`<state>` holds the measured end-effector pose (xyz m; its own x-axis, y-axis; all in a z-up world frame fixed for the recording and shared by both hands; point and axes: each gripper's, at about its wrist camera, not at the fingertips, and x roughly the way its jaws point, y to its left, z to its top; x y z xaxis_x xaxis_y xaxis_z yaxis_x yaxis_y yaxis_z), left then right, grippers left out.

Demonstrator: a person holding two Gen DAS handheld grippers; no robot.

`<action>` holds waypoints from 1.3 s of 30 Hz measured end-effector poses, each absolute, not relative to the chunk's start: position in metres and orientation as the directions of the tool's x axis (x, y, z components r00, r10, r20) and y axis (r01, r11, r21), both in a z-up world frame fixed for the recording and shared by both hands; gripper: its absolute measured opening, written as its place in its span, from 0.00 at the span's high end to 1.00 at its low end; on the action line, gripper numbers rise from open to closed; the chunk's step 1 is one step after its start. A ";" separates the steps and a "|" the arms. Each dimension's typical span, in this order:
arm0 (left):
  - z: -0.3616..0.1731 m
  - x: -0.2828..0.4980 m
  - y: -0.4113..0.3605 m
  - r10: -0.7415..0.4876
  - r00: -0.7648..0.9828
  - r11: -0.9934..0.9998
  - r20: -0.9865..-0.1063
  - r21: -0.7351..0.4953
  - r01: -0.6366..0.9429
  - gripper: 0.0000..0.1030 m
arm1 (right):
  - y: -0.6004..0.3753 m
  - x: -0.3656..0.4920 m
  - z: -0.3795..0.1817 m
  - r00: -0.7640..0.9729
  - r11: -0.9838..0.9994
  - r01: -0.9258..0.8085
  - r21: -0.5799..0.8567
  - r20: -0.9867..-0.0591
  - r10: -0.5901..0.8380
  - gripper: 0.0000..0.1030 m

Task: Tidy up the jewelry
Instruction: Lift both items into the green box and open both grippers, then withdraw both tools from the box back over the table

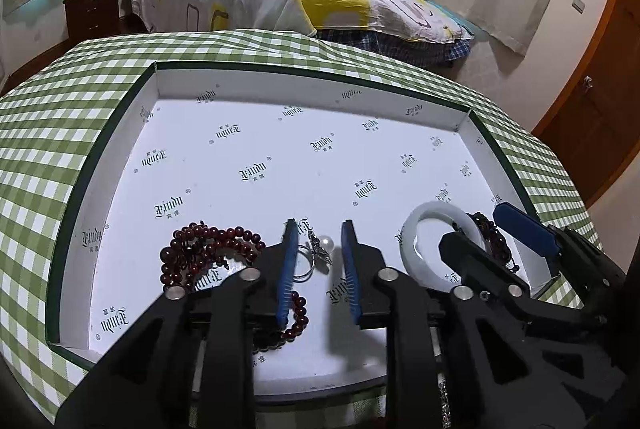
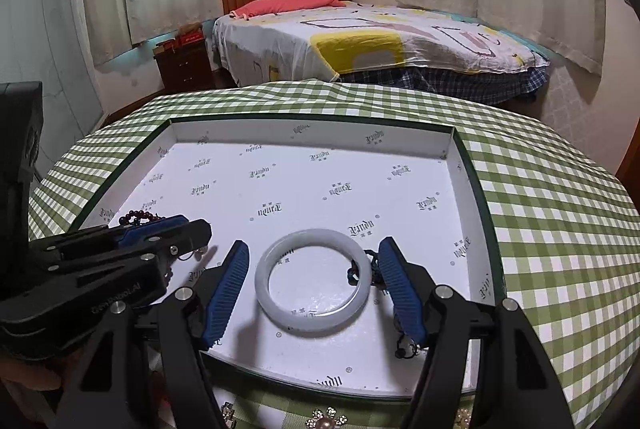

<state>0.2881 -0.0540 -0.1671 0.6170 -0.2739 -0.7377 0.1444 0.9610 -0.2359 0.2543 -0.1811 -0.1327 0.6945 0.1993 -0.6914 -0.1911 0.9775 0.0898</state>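
A shallow white box [image 1: 120,133] with a dark green rim lies on the checked cloth. In the left wrist view my left gripper [image 1: 319,229] is open over the box floor, with a pearl-and-silver ring piece [image 1: 320,249] between its fingers. Dark red bead bracelets [image 1: 204,249] lie to its left. A white jade bangle [image 1: 436,217] lies to the right. In the right wrist view my right gripper [image 2: 314,249] is open with the bangle [image 2: 314,317] between its fingers. A dark corded bracelet [image 2: 374,269] lies by the right finger.
Brooches with a pearl flower [image 2: 326,419] lie on the green checked tablecloth [image 2: 540,209] in front of the box. A bed [image 2: 380,33] and a dark nightstand [image 2: 184,65] stand beyond the table. Curtains hang on the walls.
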 end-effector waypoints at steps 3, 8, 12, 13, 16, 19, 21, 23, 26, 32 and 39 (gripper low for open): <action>-0.166 0.287 -0.053 -0.274 0.620 0.961 -0.735 -0.237 0.144 0.68 | -0.183 0.252 -0.132 0.698 0.979 -0.184 0.092 -0.689 0.196 0.36; -0.160 0.285 -0.051 -0.275 0.637 0.960 -0.720 -0.245 0.138 0.50 | -0.188 0.247 -0.126 0.710 0.981 -0.169 0.096 -0.679 0.188 0.36; -0.155 0.281 -0.052 -0.277 0.647 0.960 -0.710 -0.239 0.148 0.46 | -0.194 0.239 -0.121 0.720 0.983 -0.154 0.100 -0.670 0.181 0.36; -0.154 0.280 -0.052 -0.278 0.650 0.959 -0.707 -0.239 0.151 0.43 | -0.195 0.237 -0.120 0.722 0.983 -0.149 0.103 -0.668 0.180 0.36; -0.149 0.274 -0.054 -0.282 0.659 0.958 -0.697 -0.237 0.160 0.42 | -0.200 0.229 -0.118 0.727 0.985 -0.136 0.110 -0.664 0.175 0.36; -0.143 0.265 -0.053 -0.280 0.672 0.959 -0.686 -0.228 0.167 0.40 | -0.205 0.219 -0.115 0.734 0.986 -0.118 0.119 -0.658 0.167 0.36; -0.139 0.259 -0.052 -0.281 0.681 0.959 -0.676 -0.226 0.171 0.40 | -0.206 0.214 -0.113 0.739 0.986 -0.111 0.121 -0.654 0.163 0.36; -0.133 0.251 -0.050 -0.276 0.694 0.960 -0.665 -0.219 0.173 0.40 | -0.208 0.205 -0.111 0.745 0.988 -0.105 0.115 -0.649 0.155 0.36; -0.126 0.237 -0.045 -0.267 0.716 0.963 -0.644 -0.207 0.173 0.40 | -0.210 0.194 -0.109 0.750 0.989 -0.097 0.109 -0.645 0.145 0.36; -0.118 0.199 -0.031 -0.248 0.751 0.968 -0.612 -0.194 0.161 0.40 | -0.211 0.164 -0.110 0.765 0.992 -0.081 0.095 -0.632 0.123 0.36; -0.127 0.156 -0.011 -0.206 0.760 0.977 -0.616 -0.174 0.123 0.40 | -0.211 0.131 -0.120 0.765 0.993 -0.086 0.079 -0.633 0.117 0.36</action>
<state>0.1559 -0.0112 -0.1271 0.7601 -0.2057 -0.6164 0.1230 0.9770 -0.1743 0.1311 -0.2105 -0.1201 0.7650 0.1171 -0.6333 -0.0862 0.9931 0.0794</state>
